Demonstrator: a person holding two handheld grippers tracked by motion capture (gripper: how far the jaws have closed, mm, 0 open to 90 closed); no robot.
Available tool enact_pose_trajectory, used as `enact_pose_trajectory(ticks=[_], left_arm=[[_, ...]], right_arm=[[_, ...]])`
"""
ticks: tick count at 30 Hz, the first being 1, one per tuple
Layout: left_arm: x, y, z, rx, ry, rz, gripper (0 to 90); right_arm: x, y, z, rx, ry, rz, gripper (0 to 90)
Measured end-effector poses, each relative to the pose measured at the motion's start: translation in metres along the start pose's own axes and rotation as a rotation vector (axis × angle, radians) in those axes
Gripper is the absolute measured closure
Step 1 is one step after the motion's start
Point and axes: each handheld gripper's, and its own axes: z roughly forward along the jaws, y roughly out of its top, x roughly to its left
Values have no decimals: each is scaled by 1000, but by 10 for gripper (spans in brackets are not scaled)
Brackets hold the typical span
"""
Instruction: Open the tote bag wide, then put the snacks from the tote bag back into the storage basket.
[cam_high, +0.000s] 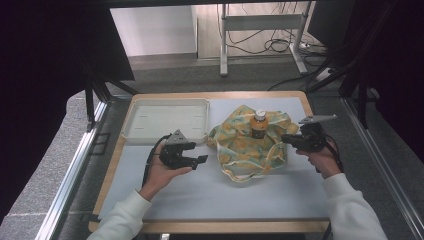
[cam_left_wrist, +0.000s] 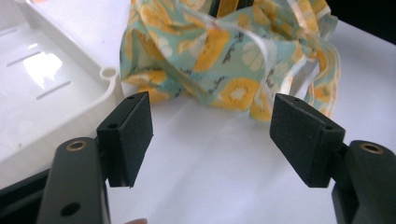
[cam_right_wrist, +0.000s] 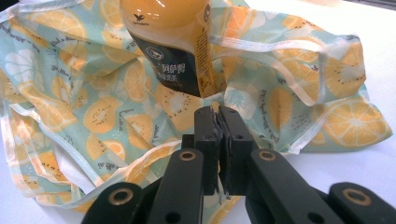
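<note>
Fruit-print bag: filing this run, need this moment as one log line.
left gripper open, empty | right gripper shut on bag | bottle upright in bag | tray beside

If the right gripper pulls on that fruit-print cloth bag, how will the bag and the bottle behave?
The bag lies crumpled in soft folds, so it will probably stretch and drag rather than lift stiffly. The bottle stands upright and tall on it, so a tug may well tip it.
</note>
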Motion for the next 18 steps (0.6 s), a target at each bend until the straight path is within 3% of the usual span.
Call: enact_pose_trajectory(ticks=[9, 12, 13, 14, 16, 18], left_arm=[[0, -5, 3, 5, 4, -12, 301], [0, -7, 4, 8, 7, -16, 301], [0, -8, 4, 9, 9, -15, 300], [0, -9, 4, 10, 11, -14, 300], [0, -10, 3, 7, 13, -17, 300], [1, -11, 3, 10, 13, -19, 300]], right_arm=[[0, 2, -3, -11, -3, -4, 821], [0, 2, -4, -17, -1, -3, 760], [0, 2, -5, -22, -3, -9, 690], [0, 2, -5, -22, -3, -9, 690], [0, 3, -7, -30, -8, -7, 602], [1, 4, -7, -31, -10, -10, 584]])
